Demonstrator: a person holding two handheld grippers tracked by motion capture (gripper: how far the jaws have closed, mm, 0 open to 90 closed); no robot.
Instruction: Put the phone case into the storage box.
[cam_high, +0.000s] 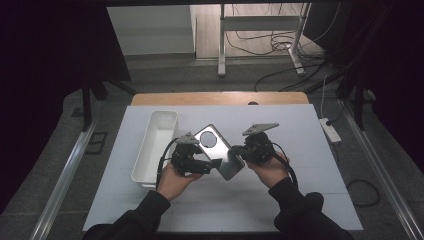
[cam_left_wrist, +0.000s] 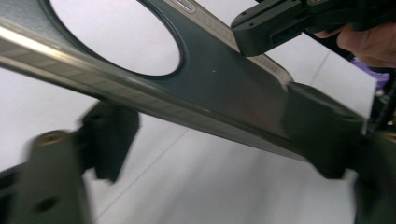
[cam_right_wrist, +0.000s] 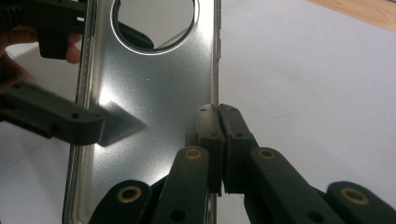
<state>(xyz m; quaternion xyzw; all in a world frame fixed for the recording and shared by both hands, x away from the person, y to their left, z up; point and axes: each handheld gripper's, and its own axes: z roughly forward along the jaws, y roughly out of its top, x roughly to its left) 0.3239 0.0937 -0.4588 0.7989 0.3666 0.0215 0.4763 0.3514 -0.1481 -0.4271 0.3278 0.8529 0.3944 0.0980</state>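
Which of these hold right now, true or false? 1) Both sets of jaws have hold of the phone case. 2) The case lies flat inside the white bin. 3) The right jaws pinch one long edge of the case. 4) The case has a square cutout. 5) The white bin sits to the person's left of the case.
1) True: the left gripper and the right gripper both grip the phone case.
2) False: it is held up above the table, outside the white bin.
3) True: they are closed on its side edge.
4) False: the cutout is round.
5) True.
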